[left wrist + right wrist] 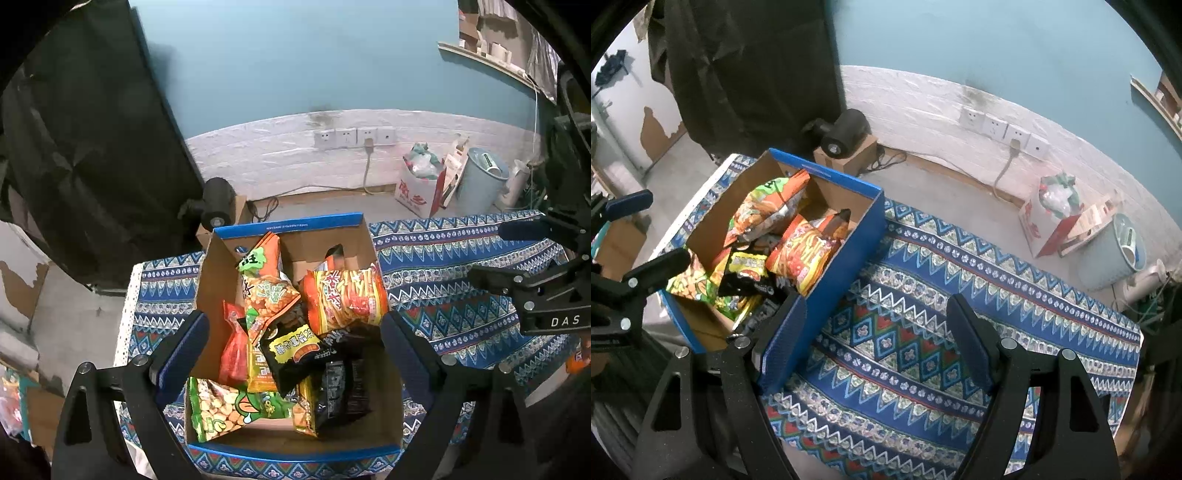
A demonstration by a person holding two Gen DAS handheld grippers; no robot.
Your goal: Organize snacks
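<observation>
L gripper [295, 332] nearest the lens in L wrist view: jaws released, spread wide, nothing between them, hovering over the cardboard box [214, 280] w/ blue rim. Box sits on the surface under a blue patterned cloth [461, 266], near its L end. Inside box, snack packs piled loosely: orange stick-snack bag [345, 295] on top toward R wall, orange/green bag [271, 295] beside it at centre, black/yellow pack [293, 350] below those, green peanut bag [225, 406] at near-L corner, dark pack [343, 391] at near-R.

R gripper [877, 336] in R wrist view: jaws also released, empty, over bare cloth just R of box; L pad [785, 336] looks close to box's blue side wall, touching or not – can't tell.

Bkgd: wall sockets [352, 137], pale blue bin [480, 181] on floor.
</observation>
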